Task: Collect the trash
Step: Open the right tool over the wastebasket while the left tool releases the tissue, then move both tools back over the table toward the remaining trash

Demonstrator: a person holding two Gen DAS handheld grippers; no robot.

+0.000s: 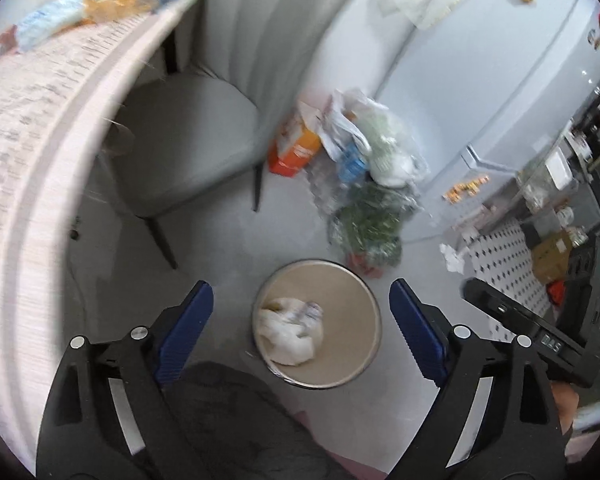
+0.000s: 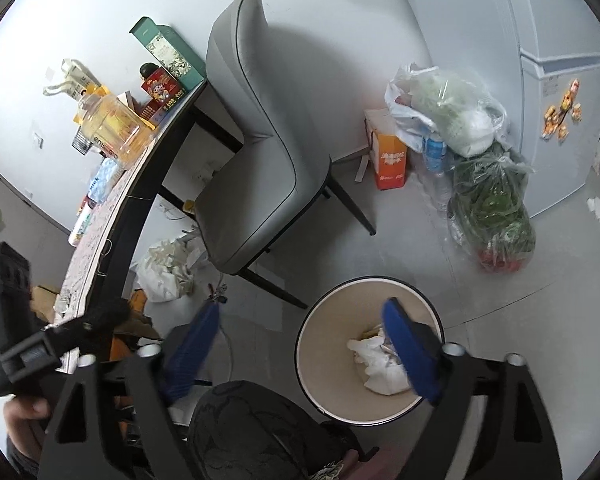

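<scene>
At the far left runs the patterned table (image 1: 28,128), its top crowded with blurred packets, and a grey chair (image 1: 204,120) is tucked beside it. The left gripper (image 1: 300,304) hangs spread wide with nothing between its blue fingers (image 1: 188,328), above the round beige bin (image 1: 316,328) on the floor. Crumpled white trash (image 1: 288,330), perhaps tissue or a bag, lies in the bin's bottom. The right gripper (image 2: 300,320) is likewise released and empty, one finger over the bin. Further right, plastic bags of greens (image 2: 492,204) sit against the fridge (image 2: 556,80).
</scene>
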